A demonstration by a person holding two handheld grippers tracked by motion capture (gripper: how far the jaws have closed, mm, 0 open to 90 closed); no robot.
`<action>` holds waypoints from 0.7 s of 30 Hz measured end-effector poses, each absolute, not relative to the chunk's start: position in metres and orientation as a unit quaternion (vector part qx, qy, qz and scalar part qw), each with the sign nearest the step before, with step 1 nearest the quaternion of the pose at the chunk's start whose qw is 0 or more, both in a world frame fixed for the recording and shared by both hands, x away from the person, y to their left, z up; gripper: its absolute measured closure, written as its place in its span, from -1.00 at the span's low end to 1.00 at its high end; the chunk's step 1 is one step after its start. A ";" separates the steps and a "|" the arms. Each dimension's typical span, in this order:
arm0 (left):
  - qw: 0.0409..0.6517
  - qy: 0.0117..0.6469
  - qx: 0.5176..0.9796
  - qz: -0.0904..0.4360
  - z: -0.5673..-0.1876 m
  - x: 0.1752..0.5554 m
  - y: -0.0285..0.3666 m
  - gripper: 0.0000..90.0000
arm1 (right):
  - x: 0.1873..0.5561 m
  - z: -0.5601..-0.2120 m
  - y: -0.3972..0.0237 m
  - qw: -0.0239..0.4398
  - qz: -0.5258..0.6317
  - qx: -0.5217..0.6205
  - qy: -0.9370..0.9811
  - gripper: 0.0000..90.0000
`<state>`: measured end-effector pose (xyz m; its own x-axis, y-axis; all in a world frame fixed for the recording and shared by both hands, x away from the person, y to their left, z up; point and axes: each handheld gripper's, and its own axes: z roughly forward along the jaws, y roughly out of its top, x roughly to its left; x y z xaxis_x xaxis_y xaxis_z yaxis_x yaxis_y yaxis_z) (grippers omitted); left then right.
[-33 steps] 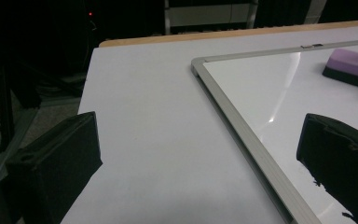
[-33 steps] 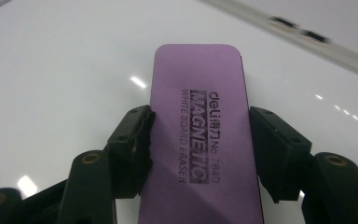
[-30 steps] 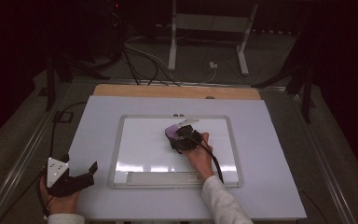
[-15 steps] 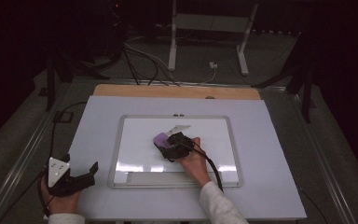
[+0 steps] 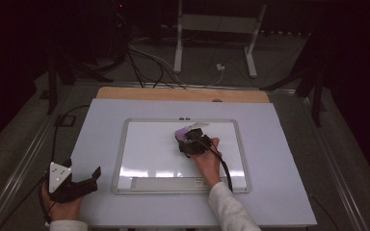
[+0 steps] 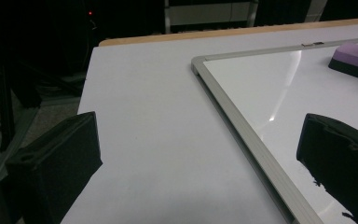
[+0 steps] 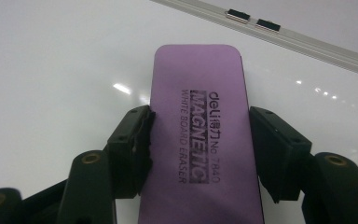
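Right gripper (image 7: 198, 154) jaws clamp purple eraser (image 7: 200, 135) on whiteboard (image 5: 144, 144); left gripper (image 5: 72, 185) jaws gape.

A wooden board (image 5: 183, 94) edges the table's (image 5: 289, 192) far side; cables (image 5: 149, 67) and a metal stand (image 5: 217, 29) sit beyond.

Purple eraser (image 7: 198, 130) with dark printed lettering on top and a black underside. Glossy white board (image 5: 149, 149) framed in silver-grey. Pale lavender-white desk (image 5: 279, 144) with a tan wooden strip along the far edge. Black right gripper (image 5: 191, 144), black left gripper (image 5: 74, 185) with a light grey plate. White sleeve (image 5: 229, 207).
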<state>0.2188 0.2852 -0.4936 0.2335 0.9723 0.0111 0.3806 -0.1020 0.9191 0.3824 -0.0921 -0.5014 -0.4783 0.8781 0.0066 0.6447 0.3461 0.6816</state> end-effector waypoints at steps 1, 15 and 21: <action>0.429 0.514 0.658 0.345 -0.494 0.219 0.285 -0.99 | 0.382 -0.501 -0.092 0.185 0.316 0.478 0.799 -0.08; 0.428 0.514 0.659 0.343 -0.494 0.219 0.284 -0.99 | 0.371 -0.499 -0.117 0.179 0.311 0.492 0.793 -0.08; 0.428 0.514 0.659 0.344 -0.494 0.219 0.284 -0.99 | 0.367 -0.498 -0.129 0.173 0.309 0.494 0.795 -0.09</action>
<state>0.2185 0.2841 -0.4935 0.2346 0.9720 0.0138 0.3828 -0.1054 0.9178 0.3673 -0.1295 -0.4981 -0.4529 0.8911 0.0296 0.6775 0.3224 0.6611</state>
